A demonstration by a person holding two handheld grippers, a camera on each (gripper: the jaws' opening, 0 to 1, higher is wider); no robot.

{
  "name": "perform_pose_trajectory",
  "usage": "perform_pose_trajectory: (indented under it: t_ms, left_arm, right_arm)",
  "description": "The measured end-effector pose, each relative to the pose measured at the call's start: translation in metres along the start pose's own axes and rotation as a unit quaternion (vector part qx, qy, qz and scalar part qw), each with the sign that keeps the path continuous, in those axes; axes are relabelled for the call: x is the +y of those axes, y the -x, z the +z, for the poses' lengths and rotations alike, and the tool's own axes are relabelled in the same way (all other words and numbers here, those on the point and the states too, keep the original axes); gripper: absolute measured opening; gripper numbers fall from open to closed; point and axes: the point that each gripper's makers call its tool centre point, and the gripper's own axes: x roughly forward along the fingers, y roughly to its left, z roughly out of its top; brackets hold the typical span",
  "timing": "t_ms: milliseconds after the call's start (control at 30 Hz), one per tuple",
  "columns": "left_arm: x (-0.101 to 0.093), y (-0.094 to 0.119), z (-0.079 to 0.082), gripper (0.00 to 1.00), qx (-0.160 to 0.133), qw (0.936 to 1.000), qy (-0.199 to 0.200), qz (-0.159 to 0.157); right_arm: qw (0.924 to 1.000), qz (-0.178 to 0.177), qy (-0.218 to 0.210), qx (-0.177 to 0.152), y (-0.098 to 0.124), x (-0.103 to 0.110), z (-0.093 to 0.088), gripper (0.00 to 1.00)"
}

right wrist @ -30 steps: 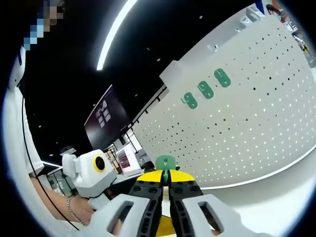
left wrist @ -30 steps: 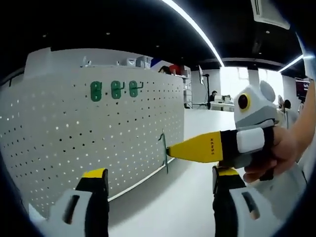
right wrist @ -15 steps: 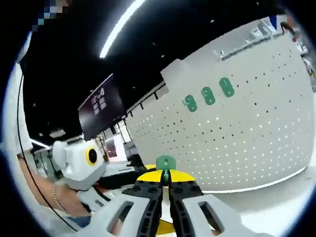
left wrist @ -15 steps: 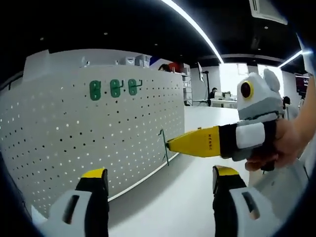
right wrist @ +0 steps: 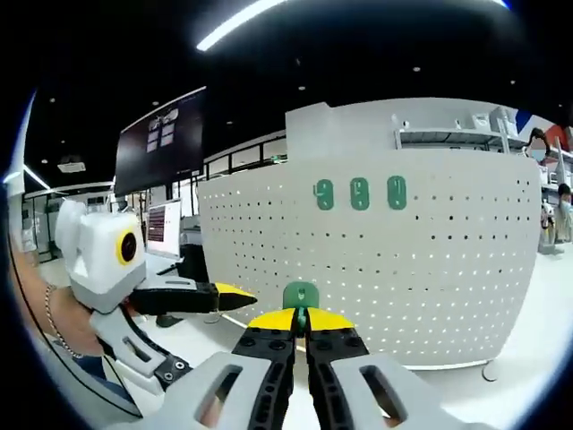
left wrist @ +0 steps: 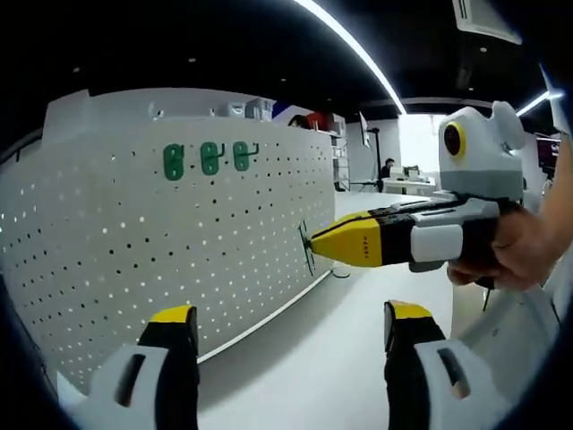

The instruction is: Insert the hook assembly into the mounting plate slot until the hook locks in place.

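A white pegboard [left wrist: 134,242] stands upright on the white table, with three green hooks [left wrist: 209,159] hung in a row near its top. My right gripper [left wrist: 315,244] comes in from the right, shut on a small green hook [left wrist: 307,248] held close to the board's right end. In the right gripper view the same green hook [right wrist: 301,294] sticks up between the yellow tips of my right gripper [right wrist: 302,319], facing the pegboard [right wrist: 403,260] and its three green hooks [right wrist: 358,193]. My left gripper [left wrist: 288,327] stands open with nothing in it, low in front of the board.
A hand [left wrist: 510,255] holds the right gripper. The left gripper [right wrist: 228,294] shows at the left of the right gripper view. Shelves with boxes [right wrist: 466,125] stand behind the board. The white table [left wrist: 304,376] spreads in front of it.
The right gripper has risen and levelled out, carrying the green hook a little nearer the board. The right gripper view has rolled, so the board now stands upright in it. The left gripper has stayed put.
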Motion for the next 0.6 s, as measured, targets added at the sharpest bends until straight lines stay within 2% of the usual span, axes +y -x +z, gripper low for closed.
perform_pose_trajectory:
  t_ms: [267, 600]
  left_arm:
    - [0.003, 0.003, -0.001, 0.87, -0.002, 1.0, 0.001, 0.003]
    - [0.008, 0.008, 0.0, 0.86, -0.009, 0.9999, 0.009, 0.005]
  right_arm:
    - [0.9999, -0.014, -0.008, -0.003, -0.002, -0.018, 0.004, 0.01]
    - [0.9988, -0.045, -0.012, -0.017, -0.006, -0.05, 0.02, 0.01]
